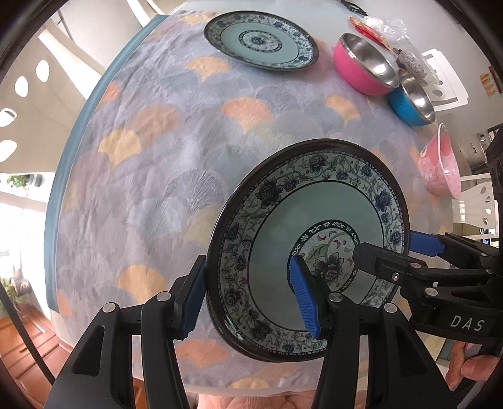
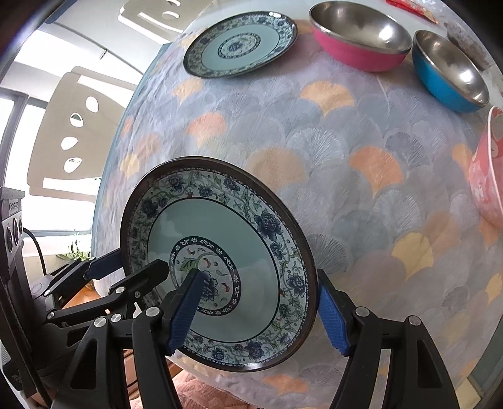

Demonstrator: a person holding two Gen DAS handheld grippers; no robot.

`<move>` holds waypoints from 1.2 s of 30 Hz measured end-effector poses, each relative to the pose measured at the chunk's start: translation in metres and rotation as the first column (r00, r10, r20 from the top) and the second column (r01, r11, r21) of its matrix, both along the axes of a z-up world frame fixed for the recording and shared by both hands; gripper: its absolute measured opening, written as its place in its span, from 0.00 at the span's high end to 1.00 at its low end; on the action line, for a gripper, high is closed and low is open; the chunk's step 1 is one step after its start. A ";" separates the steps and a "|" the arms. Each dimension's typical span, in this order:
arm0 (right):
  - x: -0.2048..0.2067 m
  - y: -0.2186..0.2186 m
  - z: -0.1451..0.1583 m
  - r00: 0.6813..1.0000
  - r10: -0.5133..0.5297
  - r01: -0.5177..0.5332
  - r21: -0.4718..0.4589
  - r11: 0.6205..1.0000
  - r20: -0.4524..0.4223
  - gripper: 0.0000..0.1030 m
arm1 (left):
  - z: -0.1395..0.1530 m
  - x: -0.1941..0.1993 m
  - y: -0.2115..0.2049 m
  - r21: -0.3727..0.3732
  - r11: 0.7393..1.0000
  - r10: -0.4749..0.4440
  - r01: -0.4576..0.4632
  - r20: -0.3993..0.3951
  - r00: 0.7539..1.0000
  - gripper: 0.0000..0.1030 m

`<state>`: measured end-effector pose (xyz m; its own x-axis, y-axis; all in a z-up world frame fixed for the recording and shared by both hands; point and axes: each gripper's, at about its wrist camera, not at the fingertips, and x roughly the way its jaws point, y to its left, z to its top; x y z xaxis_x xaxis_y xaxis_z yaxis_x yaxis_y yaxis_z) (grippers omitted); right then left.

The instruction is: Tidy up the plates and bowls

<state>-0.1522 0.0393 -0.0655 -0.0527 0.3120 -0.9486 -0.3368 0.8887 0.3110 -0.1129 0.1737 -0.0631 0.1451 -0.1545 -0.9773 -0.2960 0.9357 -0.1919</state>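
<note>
A dark-rimmed floral plate (image 1: pixel 314 204) (image 2: pixel 220 220) hangs tilted above the tablecloth, held from both sides. My left gripper (image 1: pixel 248 299) is shut on its left rim, one blue pad under the edge and one on the plate's inside. My right gripper (image 2: pixel 259 314) is shut on the opposite rim in the same way. Each gripper shows in the other's view: the right gripper (image 1: pixel 393 250) and the left gripper (image 2: pixel 127 269). A second matching plate (image 1: pixel 261 41) (image 2: pixel 242 41) lies flat at the far side of the table.
A pink steel bowl (image 1: pixel 364 63) (image 2: pixel 361 31) and a blue steel bowl (image 1: pixel 411 100) (image 2: pixel 449 72) stand at the far right. A pink patterned bowl (image 1: pixel 440 163) (image 2: pixel 487 176) sits at the right edge. Plastic wrappers (image 1: pixel 383 28) lie behind. A white chair (image 2: pixel 72 132) stands left.
</note>
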 end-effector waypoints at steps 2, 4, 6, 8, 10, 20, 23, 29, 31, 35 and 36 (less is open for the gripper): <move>-0.002 0.002 -0.003 1.000 0.001 -0.001 -0.003 1.000 -0.006 0.33 | -0.002 -0.001 0.000 -0.001 1.000 0.001 -0.001 -0.005 1.000 0.53; -0.003 0.003 -0.006 1.000 0.001 -0.001 -0.005 1.000 -0.011 0.33 | -0.004 -0.002 0.000 0.000 1.000 0.000 0.000 -0.008 1.000 0.53; -0.004 0.003 -0.008 1.000 -0.001 0.000 -0.008 1.000 -0.017 0.33 | -0.005 -0.002 -0.001 -0.002 1.000 -0.004 0.004 -0.011 1.000 0.53; -0.004 0.003 -0.010 1.000 -0.002 0.002 -0.013 1.000 -0.022 0.33 | -0.007 -0.002 -0.004 -0.001 1.000 -0.009 0.009 -0.015 1.000 0.53; -0.004 0.001 -0.014 1.000 -0.007 0.006 -0.017 1.000 -0.029 0.32 | -0.009 -0.002 -0.006 -0.002 1.000 -0.013 0.013 -0.017 1.000 0.53; -0.007 0.005 -0.021 0.999 -0.019 0.018 -0.026 0.999 -0.044 0.32 | -0.013 -0.002 -0.003 -0.018 1.000 -0.011 0.010 -0.022 1.000 0.53; -0.008 0.005 -0.024 0.999 -0.024 0.023 -0.024 0.999 -0.046 0.32 | -0.013 -0.001 -0.004 -0.016 1.000 -0.011 0.011 -0.025 1.000 0.53; -0.008 0.003 -0.024 0.998 -0.025 0.024 -0.012 1.000 -0.053 0.31 | -0.016 -0.001 -0.004 -0.017 1.000 -0.002 0.001 -0.031 1.000 0.53; -0.008 0.003 -0.025 0.999 -0.019 0.018 -0.019 1.000 -0.049 0.31 | -0.017 -0.001 -0.004 -0.018 1.000 -0.003 0.003 -0.030 1.000 0.53; -0.007 0.003 -0.026 0.998 -0.023 0.022 -0.023 0.999 -0.050 0.31 | -0.018 -0.001 -0.002 -0.029 1.000 0.004 -0.005 -0.027 1.000 0.53; -0.007 0.003 -0.027 0.998 -0.025 0.024 -0.022 0.999 -0.051 0.31 | -0.019 -0.002 -0.001 -0.033 0.999 0.010 -0.011 -0.028 1.000 0.53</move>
